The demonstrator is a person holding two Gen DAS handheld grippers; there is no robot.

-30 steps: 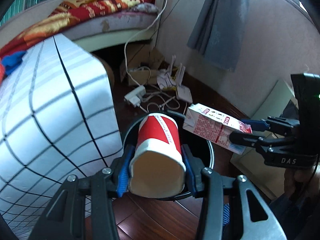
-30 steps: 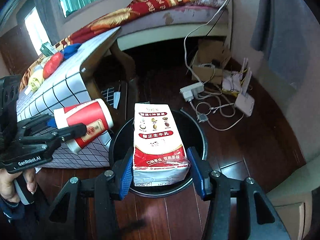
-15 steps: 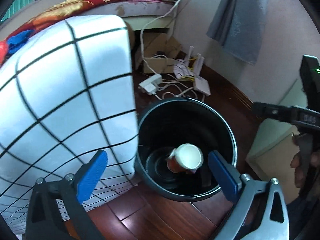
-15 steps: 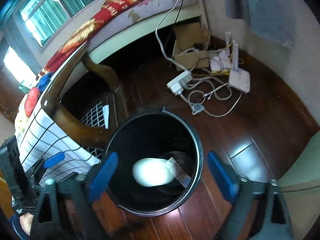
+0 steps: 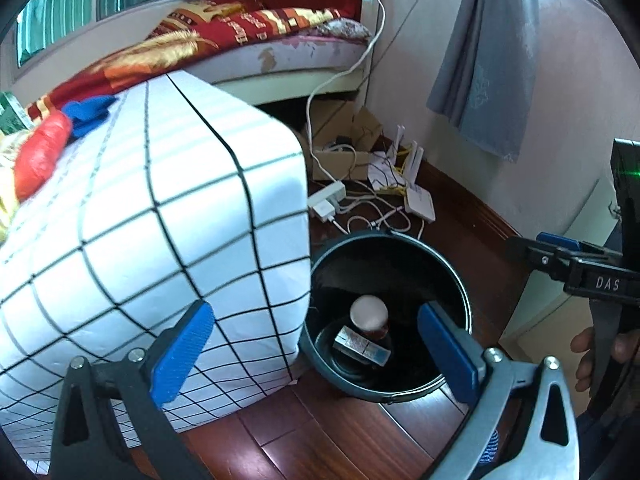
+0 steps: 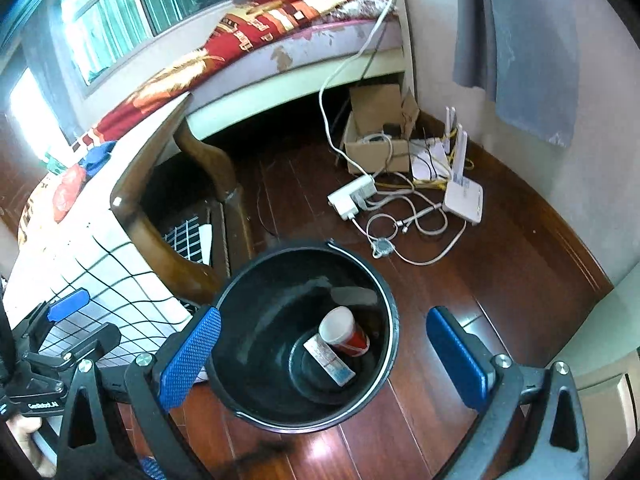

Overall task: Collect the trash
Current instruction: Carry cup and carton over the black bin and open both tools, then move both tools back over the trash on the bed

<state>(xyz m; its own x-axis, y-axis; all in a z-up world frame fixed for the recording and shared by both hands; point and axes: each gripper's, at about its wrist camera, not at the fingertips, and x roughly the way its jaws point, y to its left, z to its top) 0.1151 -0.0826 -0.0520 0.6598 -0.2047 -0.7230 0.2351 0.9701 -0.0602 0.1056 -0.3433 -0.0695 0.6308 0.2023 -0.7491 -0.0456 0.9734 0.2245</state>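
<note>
Hovering with jaws spread and empty, both grippers (image 5: 316, 354) (image 6: 324, 354) are clearing the bin (image 6: 390, 300), paper cup (image 6: 344, 332) and carton (image 6: 330, 360) lying inside.

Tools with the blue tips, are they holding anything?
No. The left tool and right tool are both open and empty. The cup and carton lie in the bucket.

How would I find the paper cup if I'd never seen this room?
Look beside the white checked tablecloth for the black bucket on the wooden floor. At its bottom lie two things: the red paper cup is the round one on its side, next to a flat milk carton.
</note>
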